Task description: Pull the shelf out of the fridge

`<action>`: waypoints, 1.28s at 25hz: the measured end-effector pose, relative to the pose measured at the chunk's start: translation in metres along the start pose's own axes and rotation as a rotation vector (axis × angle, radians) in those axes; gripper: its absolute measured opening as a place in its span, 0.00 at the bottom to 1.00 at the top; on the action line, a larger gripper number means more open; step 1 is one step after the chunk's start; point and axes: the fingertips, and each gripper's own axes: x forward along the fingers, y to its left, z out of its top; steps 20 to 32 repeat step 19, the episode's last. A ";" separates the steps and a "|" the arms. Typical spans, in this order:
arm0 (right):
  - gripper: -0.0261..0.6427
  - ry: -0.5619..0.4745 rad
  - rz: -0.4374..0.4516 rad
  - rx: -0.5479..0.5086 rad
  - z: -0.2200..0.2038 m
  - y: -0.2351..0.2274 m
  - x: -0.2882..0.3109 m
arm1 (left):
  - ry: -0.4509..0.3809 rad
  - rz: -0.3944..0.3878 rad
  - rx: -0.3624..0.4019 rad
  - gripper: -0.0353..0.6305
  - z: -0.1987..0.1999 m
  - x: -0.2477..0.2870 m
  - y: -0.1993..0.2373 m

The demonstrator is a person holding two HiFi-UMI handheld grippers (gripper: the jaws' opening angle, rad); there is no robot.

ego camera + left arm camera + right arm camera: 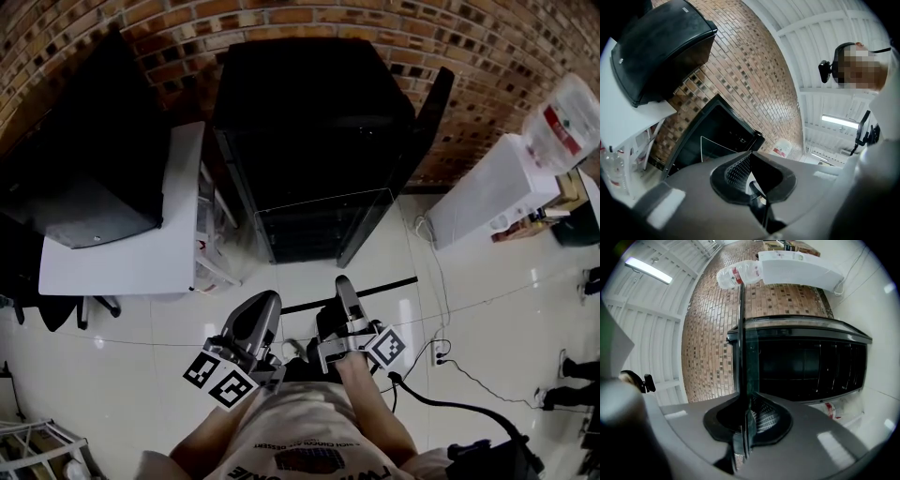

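Glass shelf (pixel 323 223) hangs in the air between both grippers, clear of the black fridge (pixel 314 103) and reaching from the jaws toward 12 o'clock. The right gripper (pixel 343 282) is clenched on the pane's near edge; its own view shows the pane (pixel 747 357) edge-on, running straight up out of the pinched pads (pixel 764 420). The left gripper (pixel 270 300) is likewise closed on that near edge, with the pane's corner outline (pixel 717 146) spreading away from its tips toward 10 o'clock. The person's forearms and a printed shirt fill the 6 o'clock edge of the head view.

Below lies a glossy white tile floor (pixel 469 319) with a black tape line (pixel 375 289) and a black cable (pixel 450 405) at 4 o'clock. Farther out, the fridge stands with its door (pixel 427 131) open on the right. A white table (pixel 141 244) with a black box-like appliance (pixel 89 169) sits at 9 o'clock, and a white water dispenser (pixel 487 202) with its bottle (pixel 562 117) at 2 o'clock. A brick wall (pixel 281 19) closes the room at 12 o'clock.
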 end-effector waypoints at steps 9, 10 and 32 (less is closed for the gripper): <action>0.08 -0.007 0.015 0.003 -0.001 0.004 0.005 | 0.016 -0.008 -0.004 0.03 -0.002 0.005 0.000; 0.08 -0.008 0.016 0.003 -0.002 0.004 0.005 | 0.017 -0.009 -0.005 0.03 -0.002 0.005 0.001; 0.08 0.001 0.034 0.003 -0.006 0.007 0.014 | 0.010 -0.016 -0.001 0.03 0.002 0.005 0.002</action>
